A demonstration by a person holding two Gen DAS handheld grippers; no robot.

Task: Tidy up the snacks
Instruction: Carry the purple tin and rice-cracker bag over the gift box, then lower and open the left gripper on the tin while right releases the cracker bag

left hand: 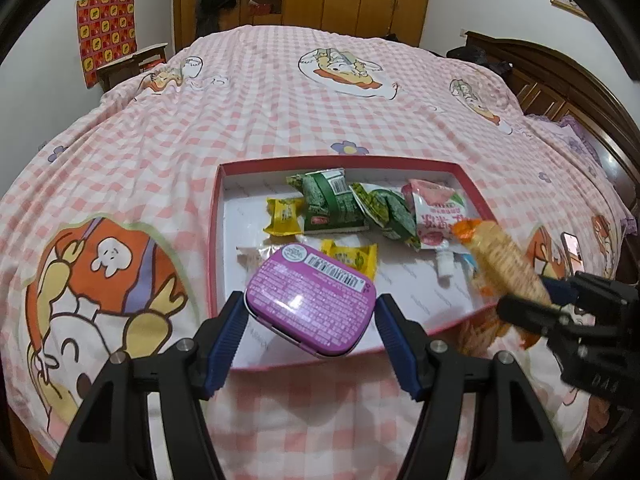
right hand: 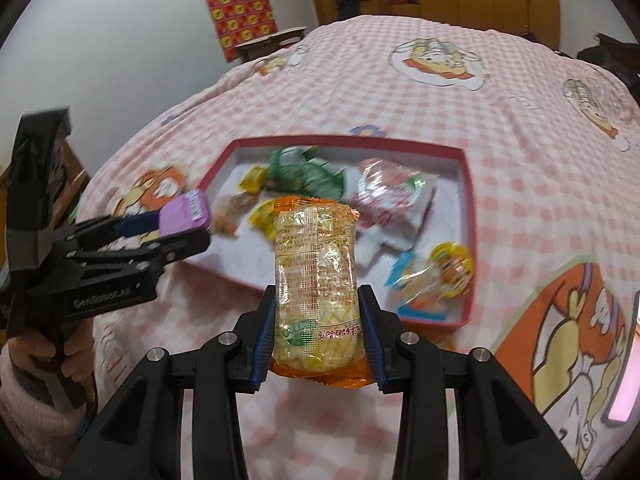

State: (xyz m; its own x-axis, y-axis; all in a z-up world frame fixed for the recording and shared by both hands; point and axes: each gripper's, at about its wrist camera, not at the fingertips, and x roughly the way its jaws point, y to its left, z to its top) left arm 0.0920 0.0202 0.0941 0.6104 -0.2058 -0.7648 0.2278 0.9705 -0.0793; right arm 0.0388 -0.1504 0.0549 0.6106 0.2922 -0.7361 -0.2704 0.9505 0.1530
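Left wrist view: my left gripper [left hand: 310, 312] is clamped on a purple tin [left hand: 310, 300], one blue pad on each long side. The tin is tilted, label side up, held above the near edge of the red-rimmed box [left hand: 214, 216] that lies on the pink checked bed [left hand: 280, 112]. Inside the box: two yellow candies [left hand: 285, 216], green packets [left hand: 332, 200] and a pink pouch [left hand: 438, 216], all beyond the tin. At right, my right gripper [left hand: 552, 296] comes in from the side with an orange-ended snack packet [left hand: 506, 260] in its grasp, over the box's near right corner.

Right wrist view: my right gripper [right hand: 318, 320] grasps the orange-ended snack packet [right hand: 316, 280] across its lower half; the packet stands upright between the pads, its top projecting over the red-rimmed box [right hand: 466, 200]. The contents are blurred. At left, my left gripper [right hand: 176, 224] holds the purple tin [right hand: 184, 214] over the box's left side; a hand [right hand: 52, 352] in a pink sleeve grips its handle.
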